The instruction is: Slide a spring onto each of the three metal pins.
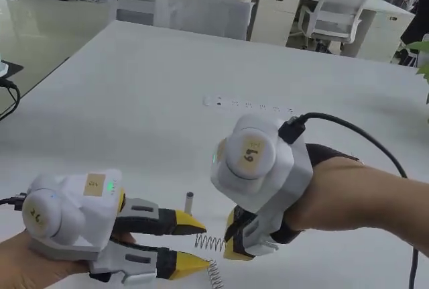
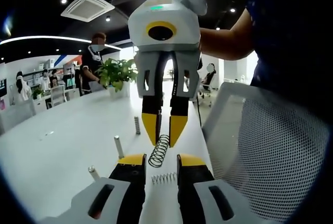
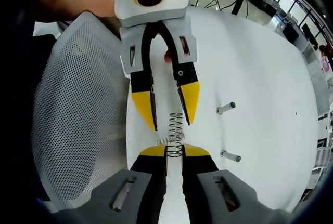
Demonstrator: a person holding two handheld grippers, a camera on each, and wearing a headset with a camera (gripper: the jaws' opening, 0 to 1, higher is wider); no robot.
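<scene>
The white table (image 1: 167, 88) spreads wide and bare beyond both grippers, its far edge well apart from them; in the right gripper view the work sits near the table's near edge, beside a mesh chair (image 3: 78, 104); the left gripper (image 1: 201, 242) holds its jaws apart; a metal pin (image 1: 190, 202) stands upright just beyond them; the spring (image 1: 214, 243) lies level, its long axis running from those open tips to the right gripper (image 1: 232, 239), clamped on its right end; a second spring (image 1: 214, 275) lies beside the left gripper's nearer jaw.
</scene>
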